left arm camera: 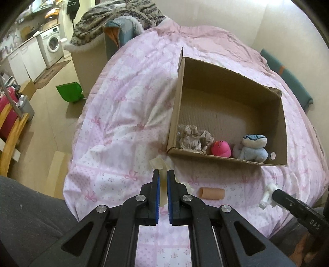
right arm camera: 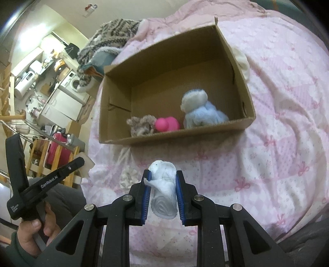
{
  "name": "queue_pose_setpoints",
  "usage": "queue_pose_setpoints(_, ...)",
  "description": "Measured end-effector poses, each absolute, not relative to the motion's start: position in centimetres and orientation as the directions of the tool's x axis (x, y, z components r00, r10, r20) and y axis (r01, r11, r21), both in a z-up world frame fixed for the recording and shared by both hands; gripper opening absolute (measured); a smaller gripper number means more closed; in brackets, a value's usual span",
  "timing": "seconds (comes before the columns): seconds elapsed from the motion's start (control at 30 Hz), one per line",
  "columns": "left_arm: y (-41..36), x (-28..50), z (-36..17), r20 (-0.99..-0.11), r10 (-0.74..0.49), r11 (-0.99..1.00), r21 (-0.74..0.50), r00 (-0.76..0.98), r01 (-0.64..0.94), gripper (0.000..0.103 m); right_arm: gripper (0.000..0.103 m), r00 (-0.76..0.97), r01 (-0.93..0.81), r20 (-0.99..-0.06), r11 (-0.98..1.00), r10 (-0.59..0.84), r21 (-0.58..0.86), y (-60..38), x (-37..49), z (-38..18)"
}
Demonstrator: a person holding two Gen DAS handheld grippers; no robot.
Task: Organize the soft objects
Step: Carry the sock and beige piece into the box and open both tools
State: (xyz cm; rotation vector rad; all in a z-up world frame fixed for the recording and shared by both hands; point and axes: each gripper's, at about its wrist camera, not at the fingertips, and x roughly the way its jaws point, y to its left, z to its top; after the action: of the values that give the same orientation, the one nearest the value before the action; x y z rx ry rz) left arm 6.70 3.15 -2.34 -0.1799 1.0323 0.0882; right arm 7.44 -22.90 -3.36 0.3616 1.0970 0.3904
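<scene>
An open cardboard box (left arm camera: 281, 131) (right arm camera: 115, 86) lies on the pink bedspread. Inside it are a beige lace scrunchie (left arm camera: 194, 138) (right arm camera: 140, 124), a pink round toy (left arm camera: 221, 149) (right arm camera: 167, 123) and a blue plush animal (left arm camera: 253, 147) (right arm camera: 200, 109). My right gripper (right arm camera: 162, 174) is shut on a rolled white cloth (right arm camera: 164, 193), held above the bed in front of the box. My left gripper (left arm camera: 163, 171) is nearly shut on a pale cream cloth piece (left arm camera: 159, 164), near the box's front left corner. The right gripper's tip and white cloth show at lower right in the left wrist view (left arm camera: 269, 194).
A peach tube (left arm camera: 211, 193) lies on the bedspread (left arm camera: 123, 106) in front of the box. A white fluffy item (right arm camera: 128, 177) lies left of my right gripper. A patterned blanket heap (left arm camera: 115, 18) sits at the bed's far end. A green bin (left arm camera: 70, 92) stands on the floor.
</scene>
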Motion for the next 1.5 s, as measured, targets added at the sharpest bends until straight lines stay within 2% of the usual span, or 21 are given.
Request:
queue_pose_setpoints(0.47, 1.9, 9.1, 2.7, -0.812, -0.042, 0.992, -0.101, 0.582, -0.07, 0.006, 0.025, 0.493, -0.15, -0.72, 0.863, 0.488, 0.482, -24.2, 8.8, 0.8)
queue_pose_setpoints(0.67, 1.0, 11.5, 3.5, -0.796, -0.025, 0.998, -0.057, 0.605, -0.035, 0.006, 0.025, 0.533, -0.164, -0.698, 0.868, 0.478, 0.469, -24.7, 10.8, 2.7)
queue_pose_setpoints(0.93, 0.0, 14.6, 3.8, -0.789, -0.044, 0.998, -0.059, 0.613, -0.004, 0.006, 0.025, 0.556, -0.186, -0.688, 0.877, 0.466, 0.443, -24.8, 13.8, 4.0)
queue_pose_setpoints(1.13, -0.9, 16.9, 2.8, -0.794, -0.052, 0.999, -0.051, 0.606, 0.019, 0.006, 0.025, 0.562, -0.196, -0.689, 0.883, 0.457, 0.426, -24.5, 15.7, 3.4)
queue_pose_setpoints(1.27, -1.7, 18.2, -0.3, -0.815, -0.095, 0.995, -0.063, 0.571, 0.075, 0.006, 0.025, 0.561, -0.184, -0.69, 0.882, 0.457, 0.434, -24.8, 16.5, 1.5)
queue_pose_setpoints(1.37, -1.6, 18.6, -2.5, -0.836, -0.122, 0.993, -0.103, 0.535, 0.064, 0.006, 0.025, 0.53, -0.142, -0.716, 0.88, 0.454, 0.453, -25.1, 17.0, -0.4)
queue_pose_setpoints(1.5, -2.0, 18.9, -3.4, -0.834, -0.12, 0.993, -0.091, 0.538, 0.08, 0.006, 0.025, 0.512, -0.109, -0.74, 0.888, 0.436, 0.447, -25.6, 17.5, -1.6)
